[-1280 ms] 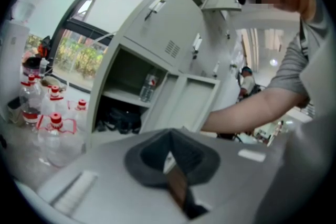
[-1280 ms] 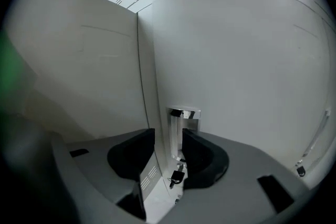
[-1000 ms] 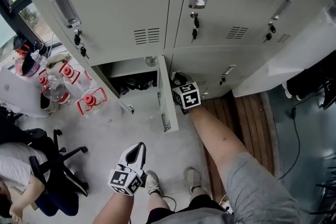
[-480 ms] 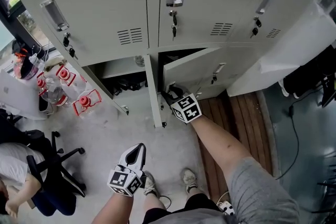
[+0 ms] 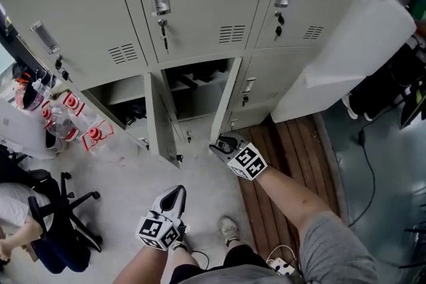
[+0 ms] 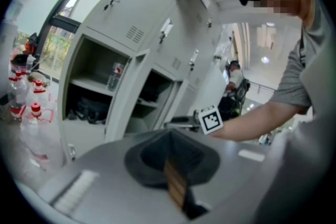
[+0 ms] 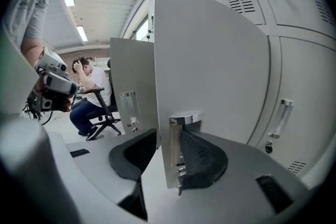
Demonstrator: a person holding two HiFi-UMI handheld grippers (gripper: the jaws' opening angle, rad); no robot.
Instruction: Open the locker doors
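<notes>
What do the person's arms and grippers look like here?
The left gripper and right gripper have pale grey-white shells, black inside, each with a cube of black-and-white square markers. Bare forearms; grey short sleeve on the right arm.

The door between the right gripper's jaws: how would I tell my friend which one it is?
Find the grey lockers and look along their bottom row. The middle bottom door stands swung open, and so does the left bottom door, while the right bottom door is shut. Only the middle one has the right gripper on its edge, whose jaws have just been closing around it.
</notes>
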